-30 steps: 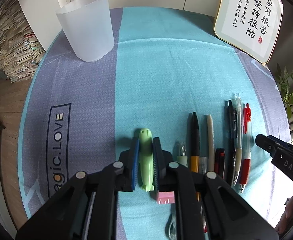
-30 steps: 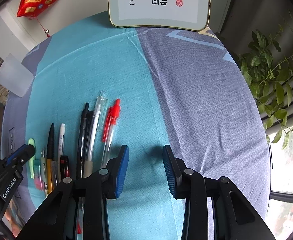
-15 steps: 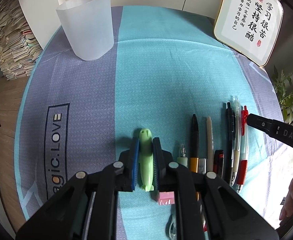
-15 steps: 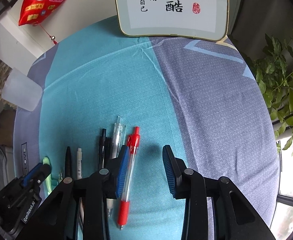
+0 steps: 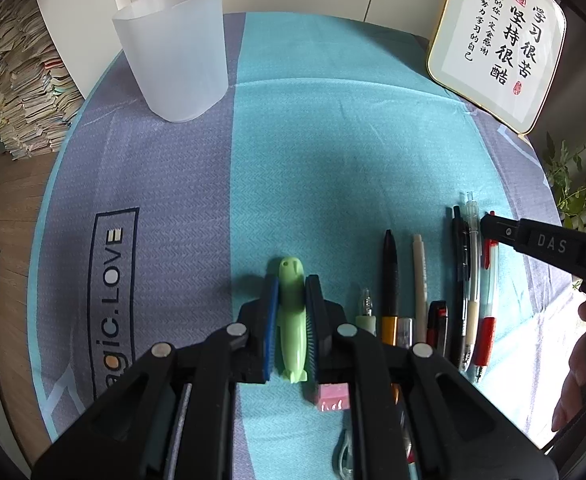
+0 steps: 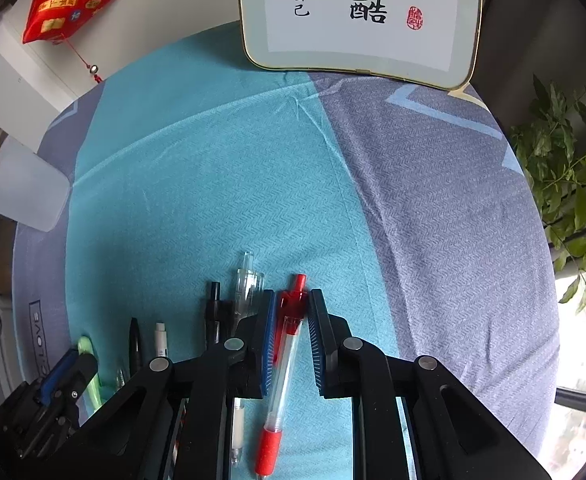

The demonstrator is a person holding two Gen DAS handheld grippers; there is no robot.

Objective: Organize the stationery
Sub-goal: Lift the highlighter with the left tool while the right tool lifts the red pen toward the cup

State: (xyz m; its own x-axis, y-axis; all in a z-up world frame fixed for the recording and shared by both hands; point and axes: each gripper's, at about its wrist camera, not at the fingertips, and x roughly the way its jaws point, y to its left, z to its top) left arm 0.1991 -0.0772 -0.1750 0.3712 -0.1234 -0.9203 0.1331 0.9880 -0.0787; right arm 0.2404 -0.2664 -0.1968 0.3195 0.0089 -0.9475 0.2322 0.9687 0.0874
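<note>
the red-and-clear click pen (image 6: 289, 332) is lying at the right end of the pen row on the teal and grey cloth (image 6: 229, 184), between the right gripper (image 6: 291, 338) jaws, which have just been closing narrow around it. the left gripper (image 5: 291, 322) is clamping a pale green pen-shaped tool (image 5: 291, 316). a frosted plastic cup (image 5: 175, 50) is standing far left.

The left claw (image 5: 291, 316) covers the lower ends of several pens (image 5: 389, 280); the pink eraser (image 5: 333, 397) shows only partly (its print unreadable), and the framed sign (image 6: 359, 16) is cropped above.
</note>
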